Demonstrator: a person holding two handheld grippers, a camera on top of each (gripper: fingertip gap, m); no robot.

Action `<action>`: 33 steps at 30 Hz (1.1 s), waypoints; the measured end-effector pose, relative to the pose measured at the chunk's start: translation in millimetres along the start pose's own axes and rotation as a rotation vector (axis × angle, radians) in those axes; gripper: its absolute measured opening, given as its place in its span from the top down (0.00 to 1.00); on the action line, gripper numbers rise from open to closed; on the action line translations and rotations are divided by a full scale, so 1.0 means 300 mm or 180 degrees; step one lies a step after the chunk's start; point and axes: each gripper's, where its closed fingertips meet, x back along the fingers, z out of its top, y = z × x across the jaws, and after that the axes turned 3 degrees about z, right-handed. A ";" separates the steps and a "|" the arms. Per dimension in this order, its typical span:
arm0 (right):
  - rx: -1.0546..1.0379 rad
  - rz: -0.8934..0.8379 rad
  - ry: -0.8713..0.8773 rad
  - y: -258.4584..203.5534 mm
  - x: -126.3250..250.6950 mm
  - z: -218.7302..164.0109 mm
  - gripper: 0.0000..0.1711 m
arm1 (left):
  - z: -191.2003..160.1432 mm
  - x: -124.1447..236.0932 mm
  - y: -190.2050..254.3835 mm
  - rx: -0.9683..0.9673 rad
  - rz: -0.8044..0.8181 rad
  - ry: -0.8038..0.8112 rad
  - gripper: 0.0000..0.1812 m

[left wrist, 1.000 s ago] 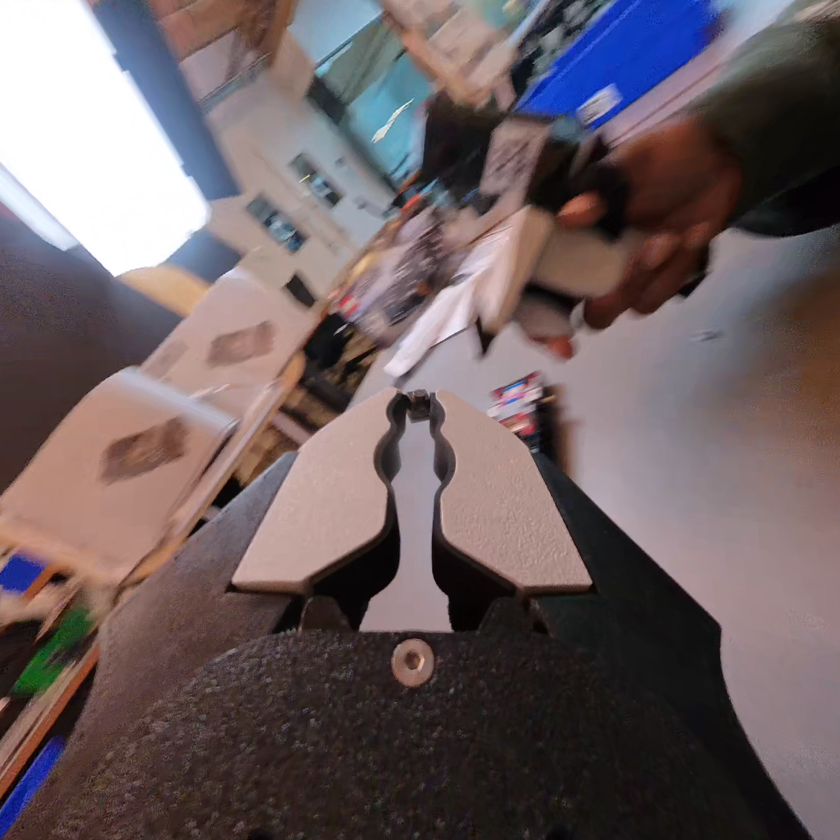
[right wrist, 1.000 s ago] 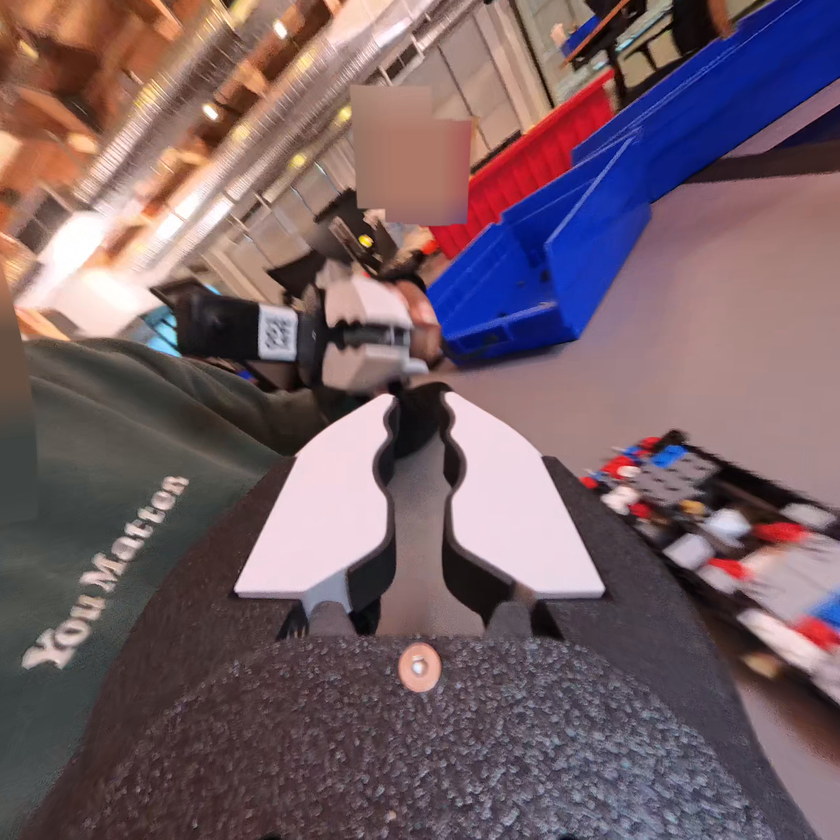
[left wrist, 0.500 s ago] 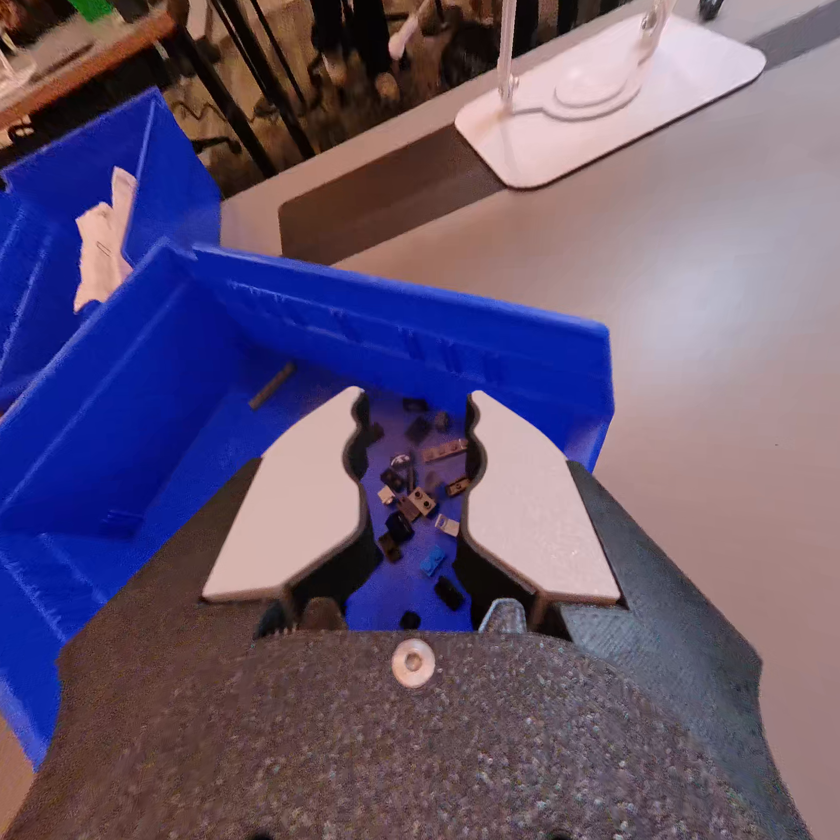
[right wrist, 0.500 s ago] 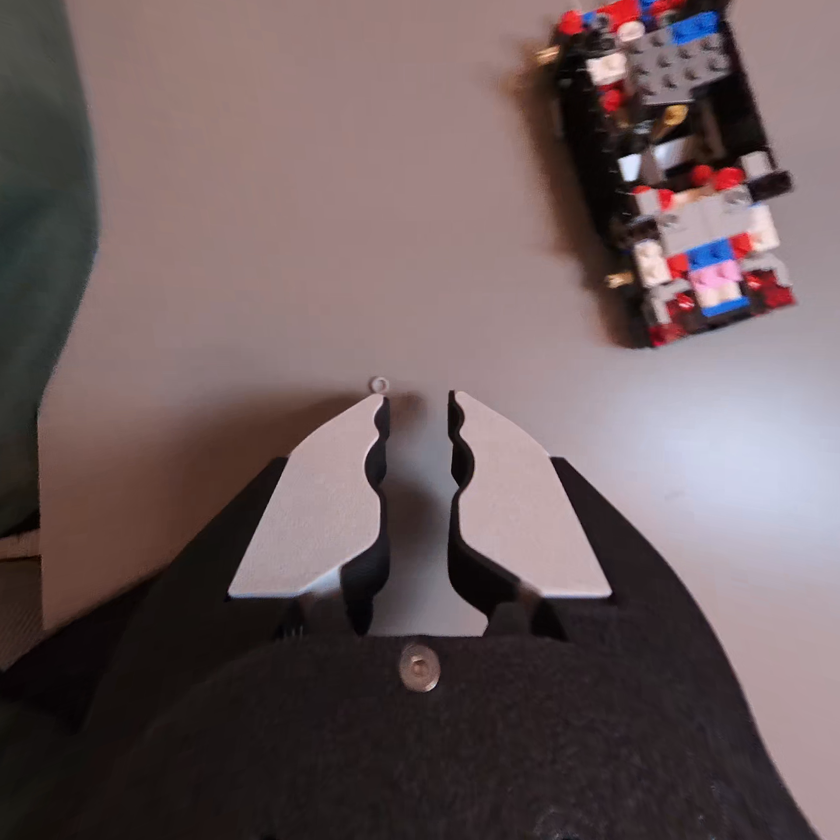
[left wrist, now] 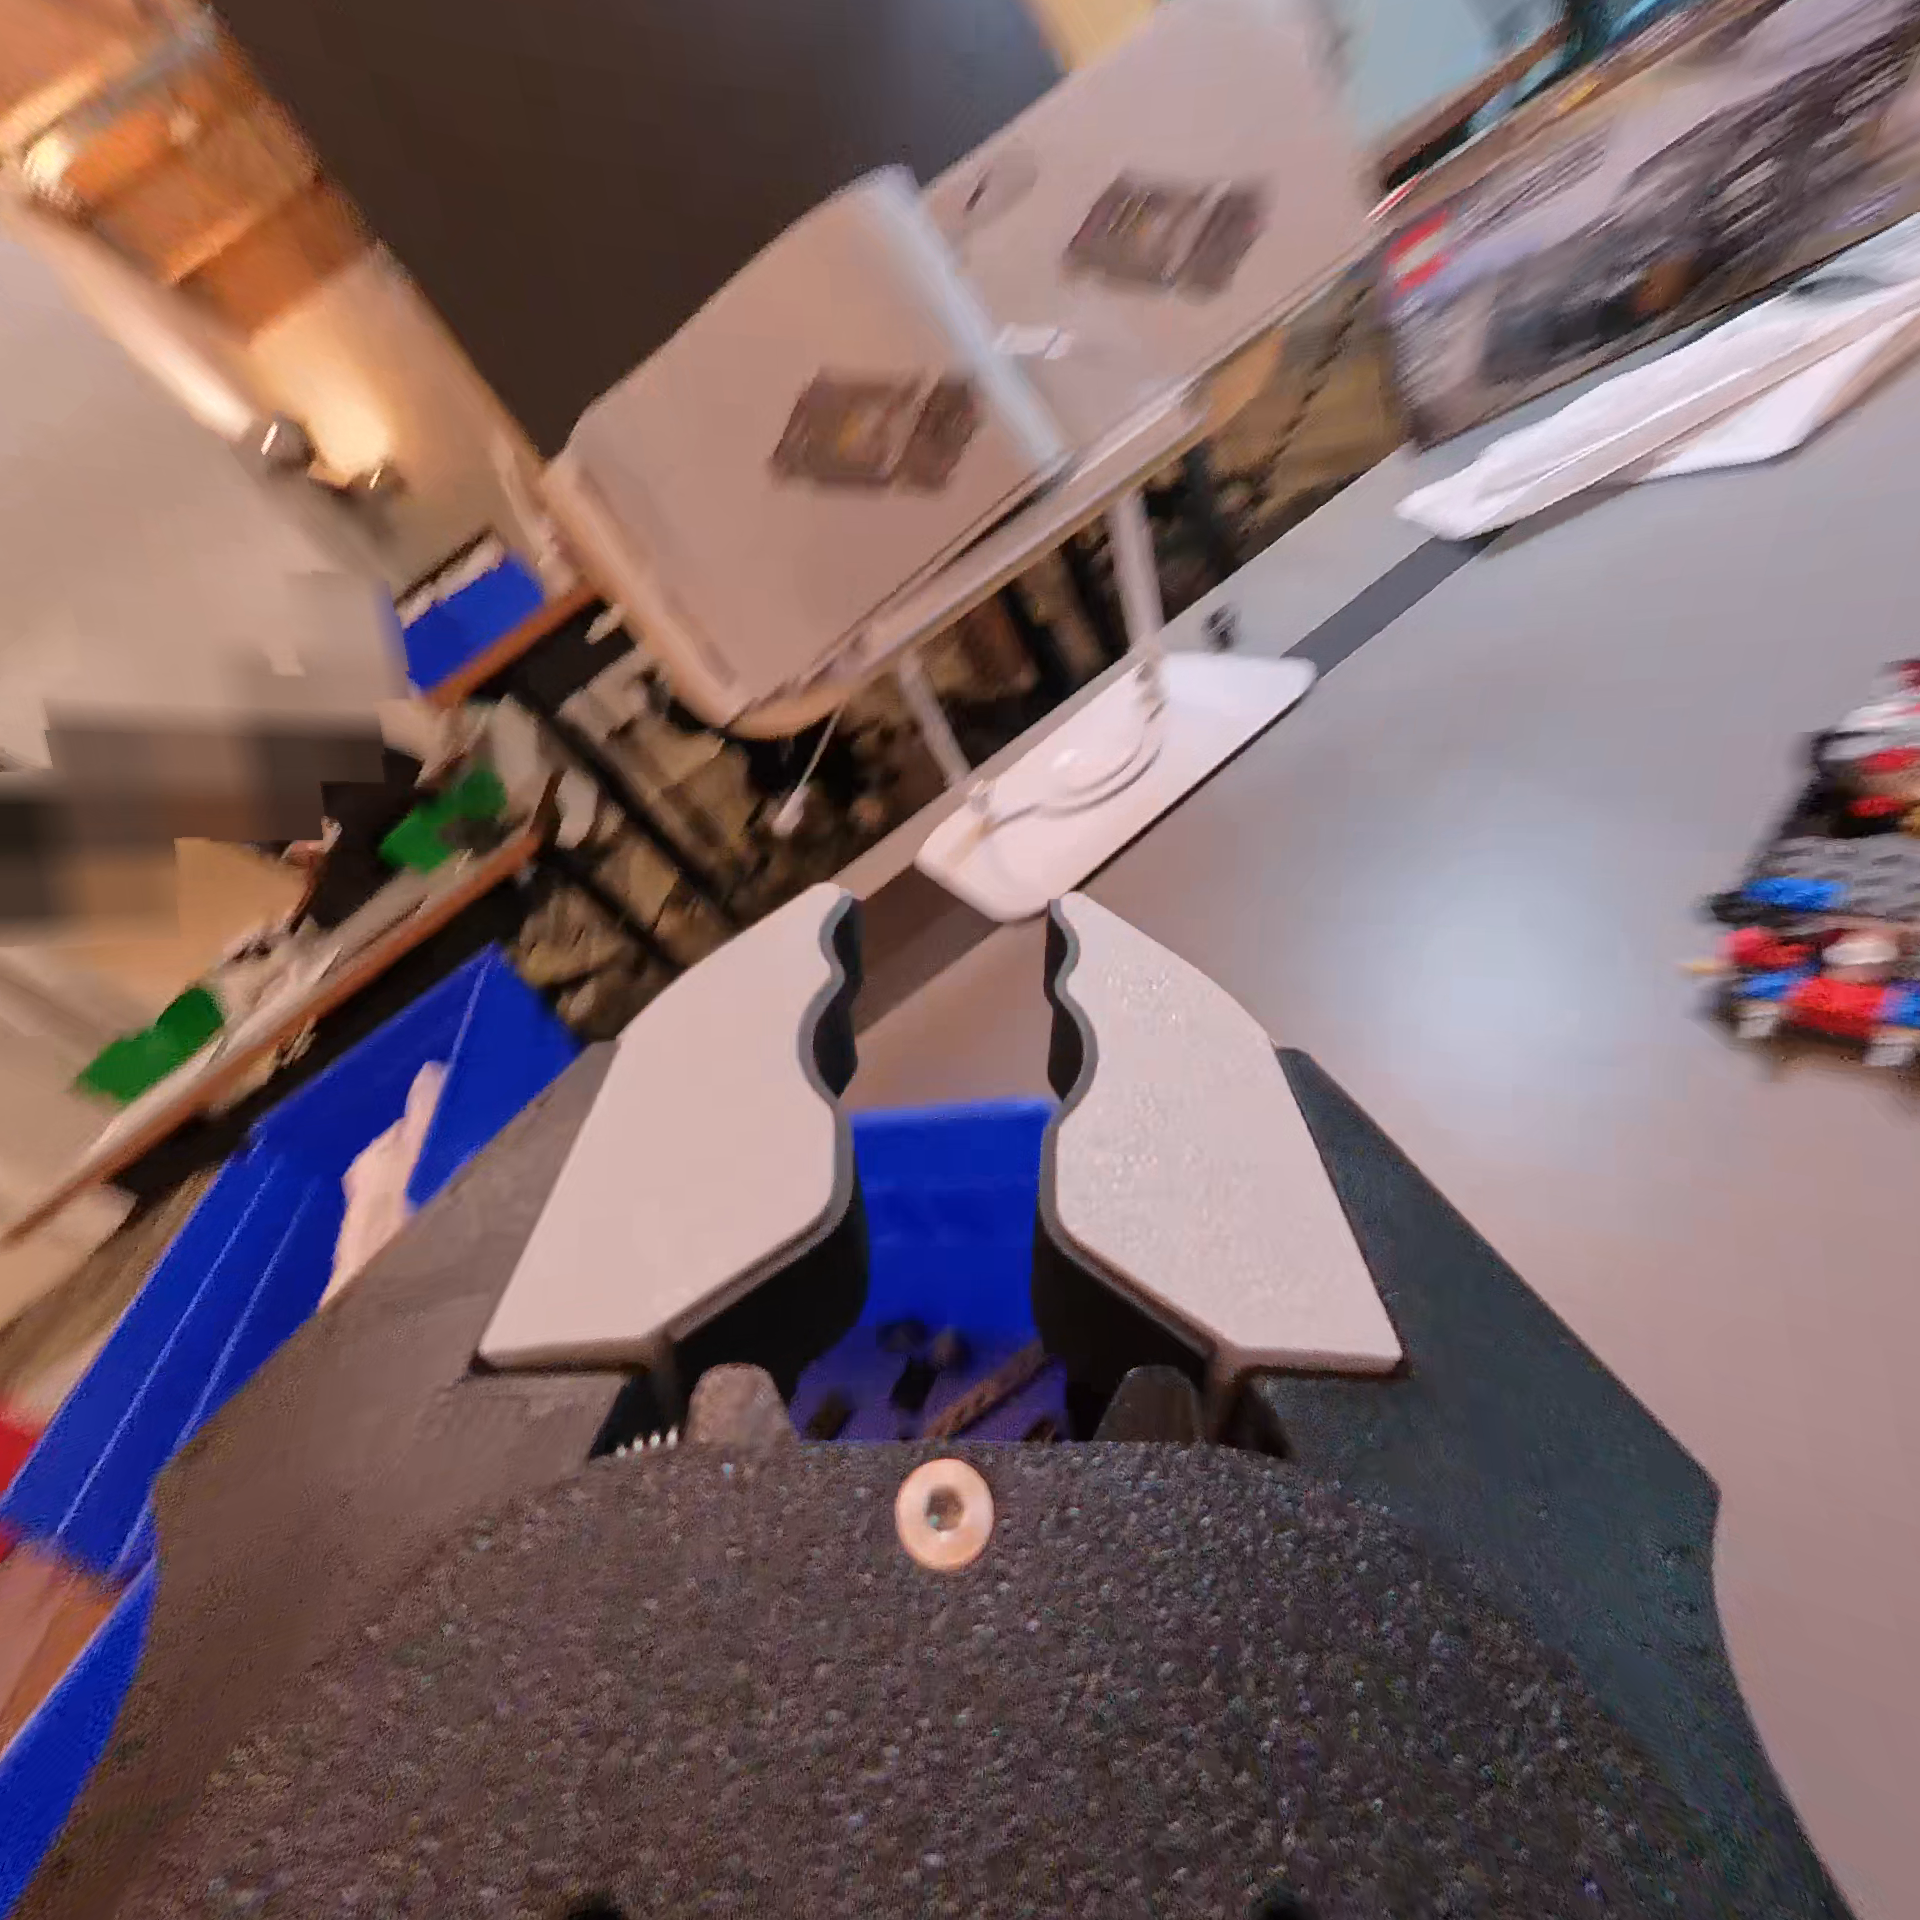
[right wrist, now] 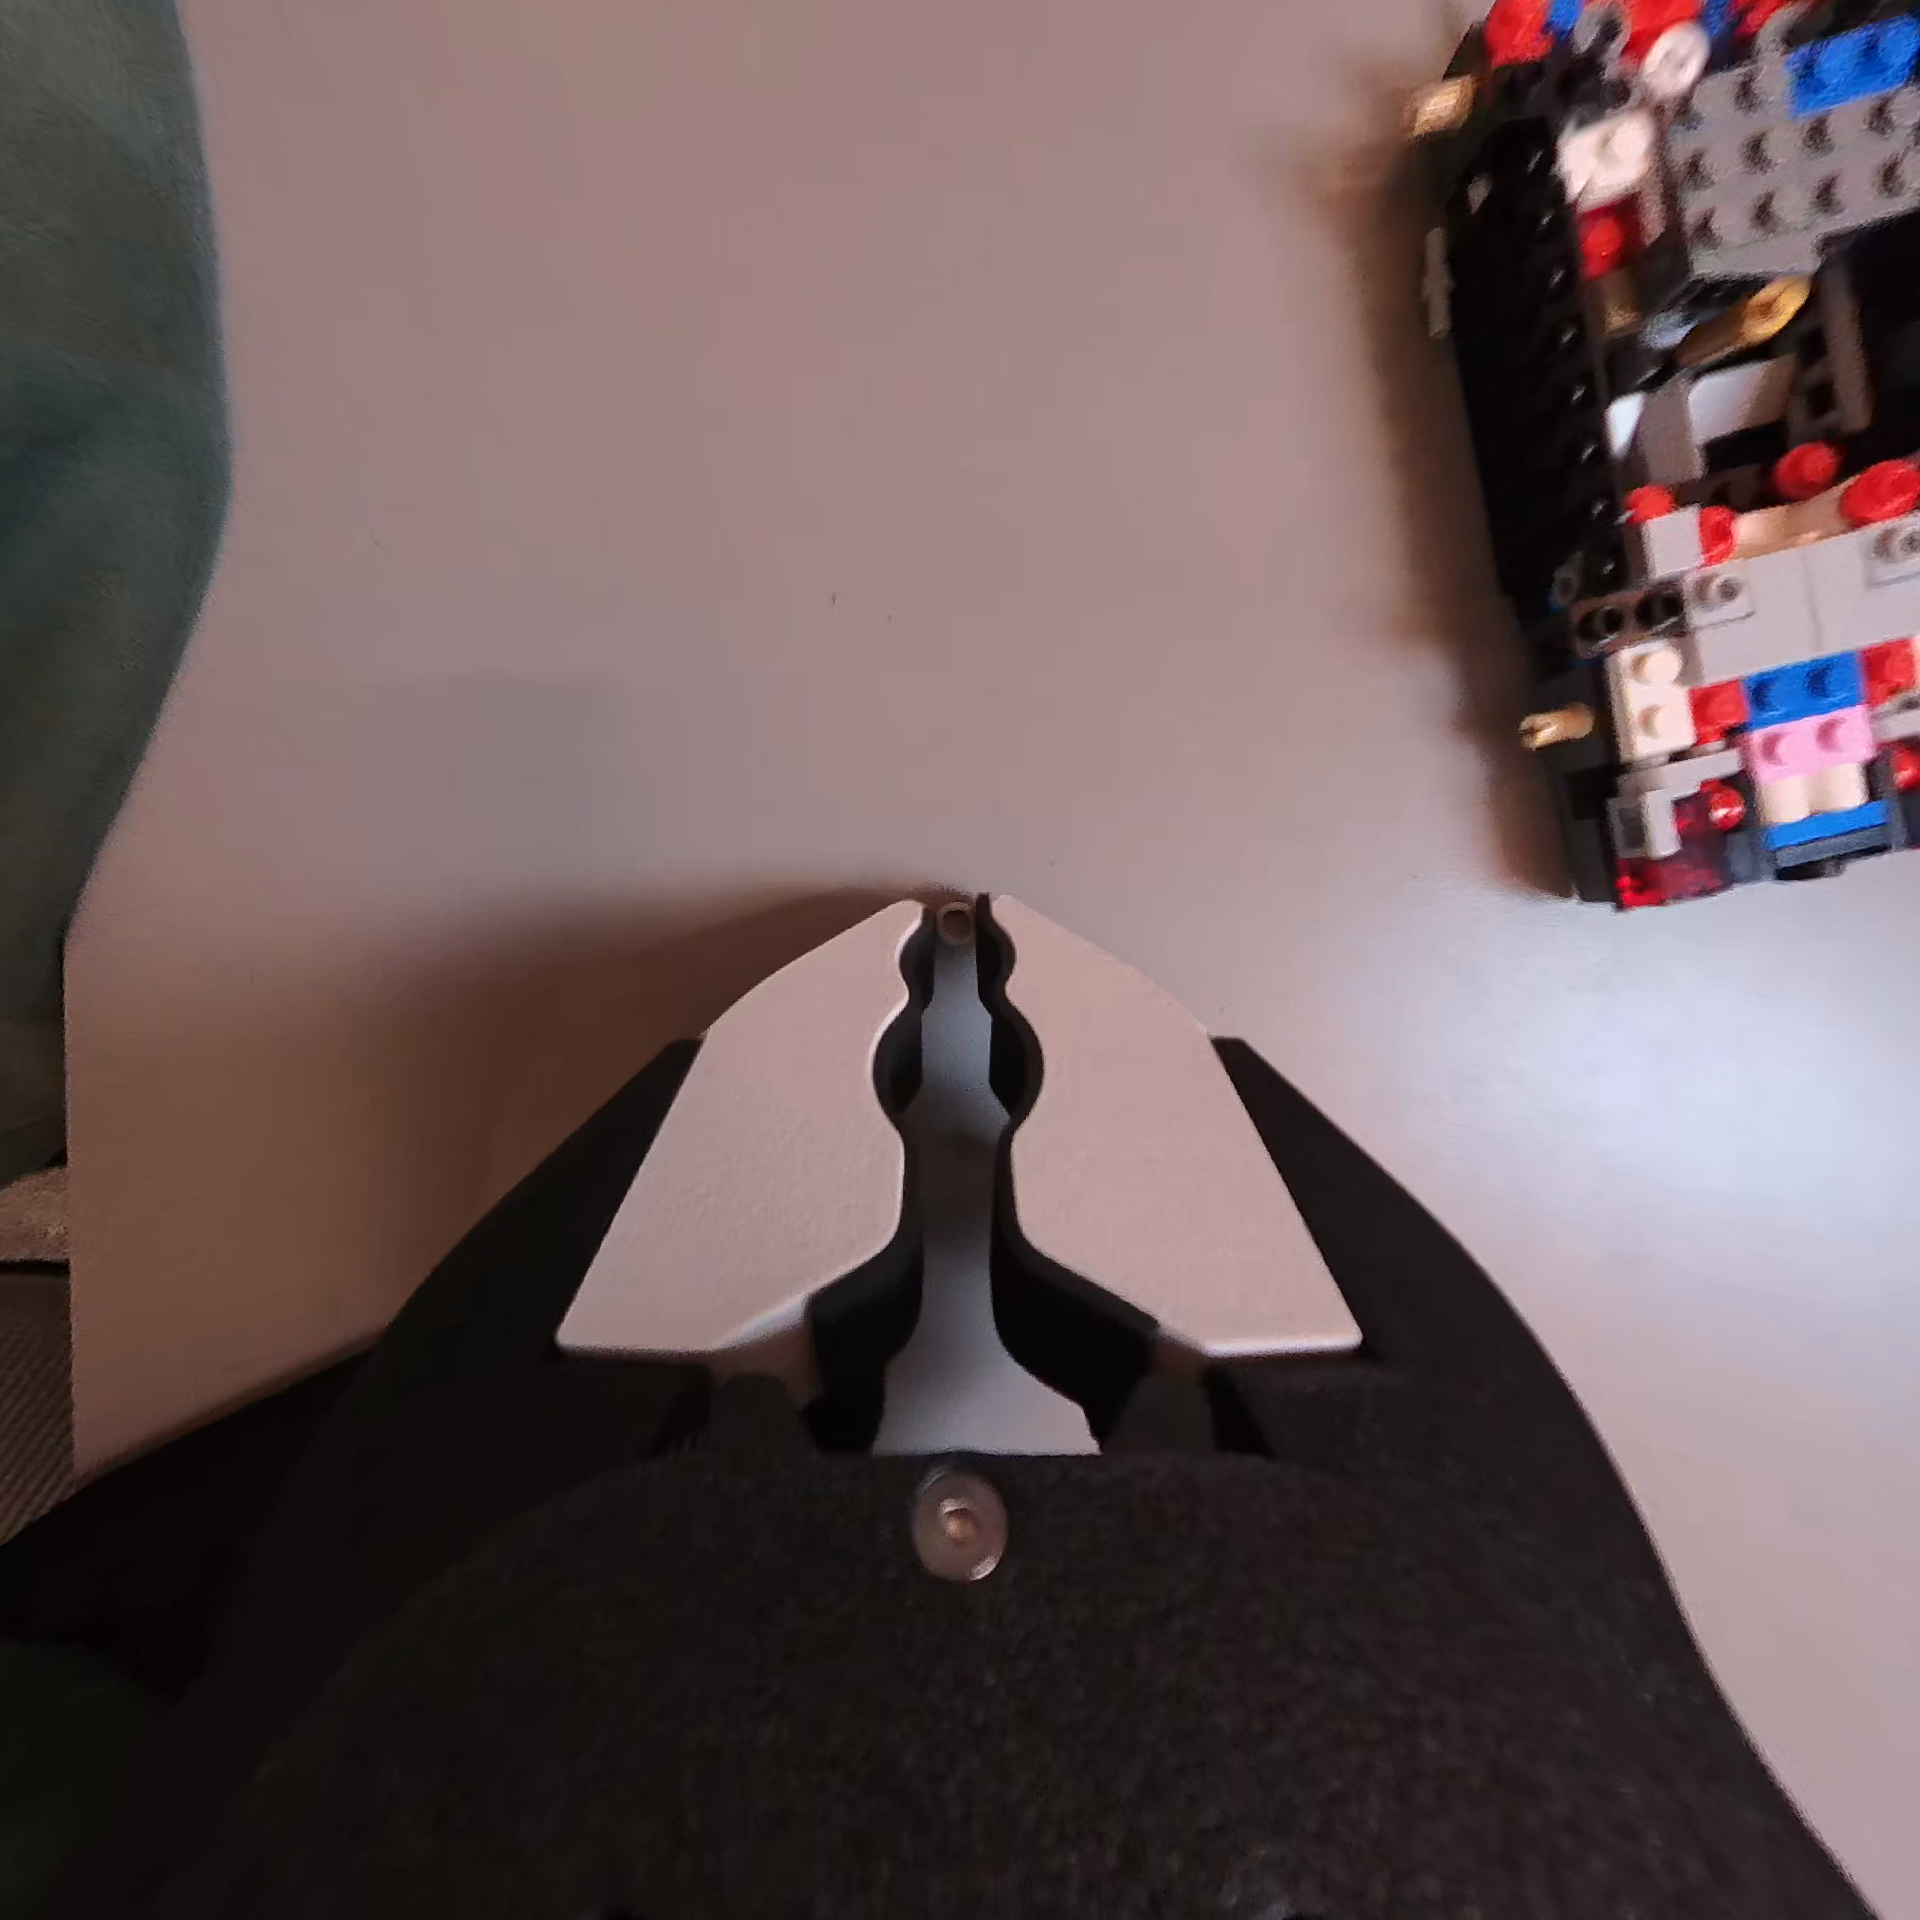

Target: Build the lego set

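My right gripper [right wrist: 958, 920] is shut on a tiny grey round piece [right wrist: 954, 923] at its tips, low over the grey table [right wrist: 831, 468]. The part-built lego model [right wrist: 1714, 447], black with grey, red, blue and pink bricks, lies at the upper right of that view. My left gripper [left wrist: 951, 935] is open and empty, held above a blue bin [left wrist: 940, 1174] with several small dark lego pieces [left wrist: 935, 1371] in it. The model also shows blurred at the right of the left wrist view [left wrist: 1818, 904].
A white stand base [left wrist: 1112, 790] sits on the table beyond the left gripper. More blue bins [left wrist: 239, 1278] stand at the left. White papers [left wrist: 1662, 416] and a lego box [left wrist: 1662, 239] lie at the far table edge. A green sleeve [right wrist: 94, 520] is at left. There is about 35 centimetres between the tips of the two grippers.
My right gripper has closed on the tiny round piece that lay on the table ahead of its tips. My left gripper has tilted up from looking into the bin and opened wider.
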 end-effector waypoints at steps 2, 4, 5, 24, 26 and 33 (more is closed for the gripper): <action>0.0054 -0.0069 0.0429 0.015 0.021 0.076 0.96 | 0.073 0.014 0.117 -0.0014 -0.0429 0.0357 0.82; 0.0044 -0.0268 0.1092 0.052 0.066 0.189 0.96 | 0.135 0.036 0.269 -0.0032 -0.0942 0.0657 0.80; -0.0039 -0.0357 0.1455 0.072 0.092 0.246 0.96 | 0.159 0.050 0.347 -0.0085 -0.1167 0.0778 0.80; -0.1545 0.1192 0.3376 0.034 0.145 0.509 0.96 | 0.220 0.154 0.730 -0.0659 -0.2041 0.1194 0.96; -0.1539 0.1181 0.3388 0.036 0.147 0.510 0.96 | 0.220 0.154 0.727 -0.0670 -0.2030 0.1190 0.96; -0.1471 0.0350 0.3408 0.141 0.220 0.445 0.88 | 0.109 -0.006 0.235 -0.0640 -0.0288 0.0424 0.96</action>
